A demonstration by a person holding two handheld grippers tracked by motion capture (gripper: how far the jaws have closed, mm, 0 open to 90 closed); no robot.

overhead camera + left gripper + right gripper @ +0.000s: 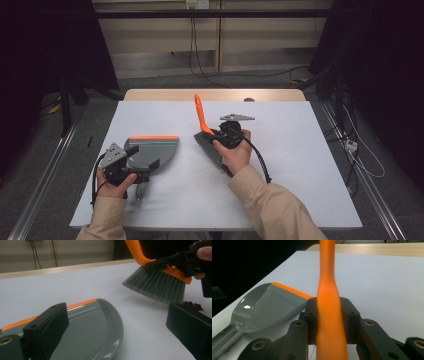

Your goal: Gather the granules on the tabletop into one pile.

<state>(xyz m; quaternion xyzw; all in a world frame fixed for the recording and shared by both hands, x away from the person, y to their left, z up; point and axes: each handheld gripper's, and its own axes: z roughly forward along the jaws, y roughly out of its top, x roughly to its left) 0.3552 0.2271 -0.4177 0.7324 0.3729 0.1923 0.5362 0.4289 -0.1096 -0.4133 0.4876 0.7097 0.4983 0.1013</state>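
High view: right gripper (216, 134) fingers clamp the orange brush (202, 122) handle; left gripper (142, 162) fingers spread around the dustpan (152, 147). Sweep the debris (192, 305) low toward the pan's orange lip, probably.

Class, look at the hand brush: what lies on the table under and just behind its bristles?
In the left gripper view, a small pile of dark brown bits lies on the white table behind the brush bristles. The bristles and a black claw jaw may cover more.
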